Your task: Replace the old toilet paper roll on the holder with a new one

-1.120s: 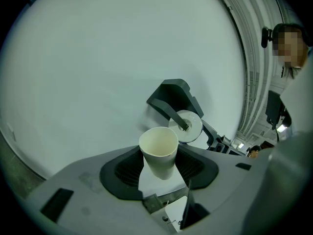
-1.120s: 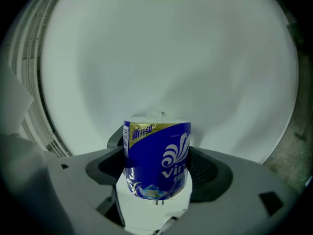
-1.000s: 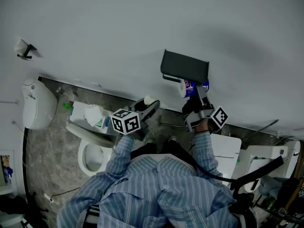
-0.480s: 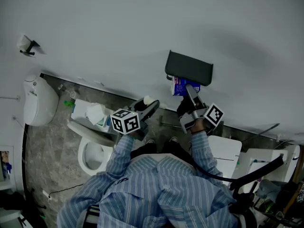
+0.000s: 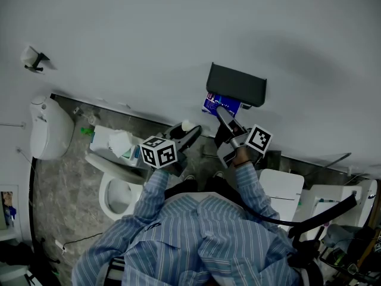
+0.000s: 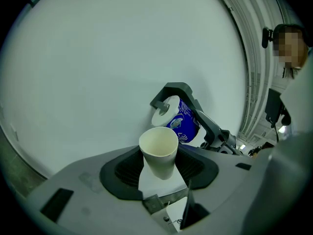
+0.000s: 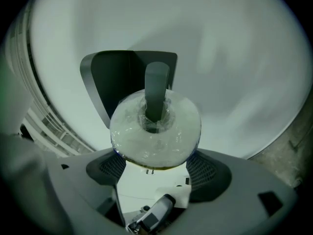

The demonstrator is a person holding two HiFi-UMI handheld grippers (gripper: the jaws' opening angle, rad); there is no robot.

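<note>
White wall [image 5: 149, 40], dark holder [image 5: 236, 83] — its bar [image 7: 156, 89] pokes into the new roll [image 7: 155, 131], squeezed in the right gripper [image 7: 155, 166]'s jaws. Left gripper [image 6: 159, 169]'s jaws squeeze an empty tube [image 6: 159, 148].

- The dark grey wall holder [image 5: 237, 83] hoods the blue-wrapped toilet paper roll [image 5: 219, 103] from above, and its grey arm [image 7: 156, 89] fills the roll's core.
- The right gripper [image 5: 222, 114], clamped on the roll, blocks the near end.
- Left of the holder, the pale wall [image 5: 131, 52] is bare.
- An open gap separates the left gripper [image 5: 189, 133], clamped on a white cardboard tube [image 6: 159, 151], from the roll.
- A white toilet [image 5: 113, 186] occupies the floor below left.
</note>
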